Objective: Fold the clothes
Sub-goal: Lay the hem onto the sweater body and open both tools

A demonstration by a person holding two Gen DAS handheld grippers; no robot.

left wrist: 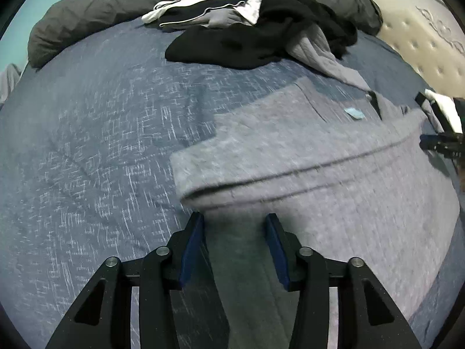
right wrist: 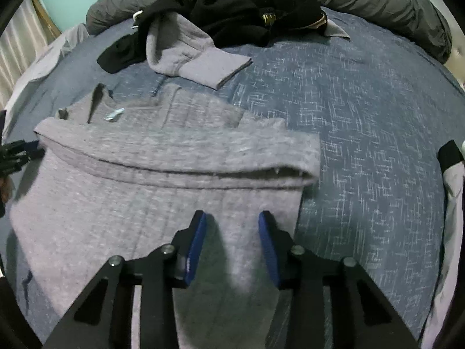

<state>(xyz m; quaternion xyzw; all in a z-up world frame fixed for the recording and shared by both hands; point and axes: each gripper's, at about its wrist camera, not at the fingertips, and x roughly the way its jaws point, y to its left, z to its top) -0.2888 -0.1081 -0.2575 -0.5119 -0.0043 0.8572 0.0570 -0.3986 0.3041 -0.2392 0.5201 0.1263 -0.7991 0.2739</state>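
Observation:
A grey quilted sweater (left wrist: 319, 160) (right wrist: 145, 174) lies flat on the blue bedspread (left wrist: 87, 145) (right wrist: 363, 116), with a sleeve folded across its body and a light blue label (left wrist: 354, 113) (right wrist: 114, 115) at the collar. My left gripper (left wrist: 235, 218) hovers over the sweater's left edge, jaws apart, with fabric below them but not pinched. Over the right edge my right gripper (right wrist: 232, 216) is also open, just above the cloth. Each gripper shows at the rim of the other's view: right gripper (left wrist: 438, 145), left gripper (right wrist: 14, 151).
At the far side of the bed is a heap of black and grey clothes (left wrist: 261, 37) (right wrist: 232, 8), with a grey sleeve (right wrist: 197, 61) sticking out. A rolled dark grey duvet (left wrist: 101, 8) runs along the back. A beige tufted mattress (left wrist: 421, 37) is at the right.

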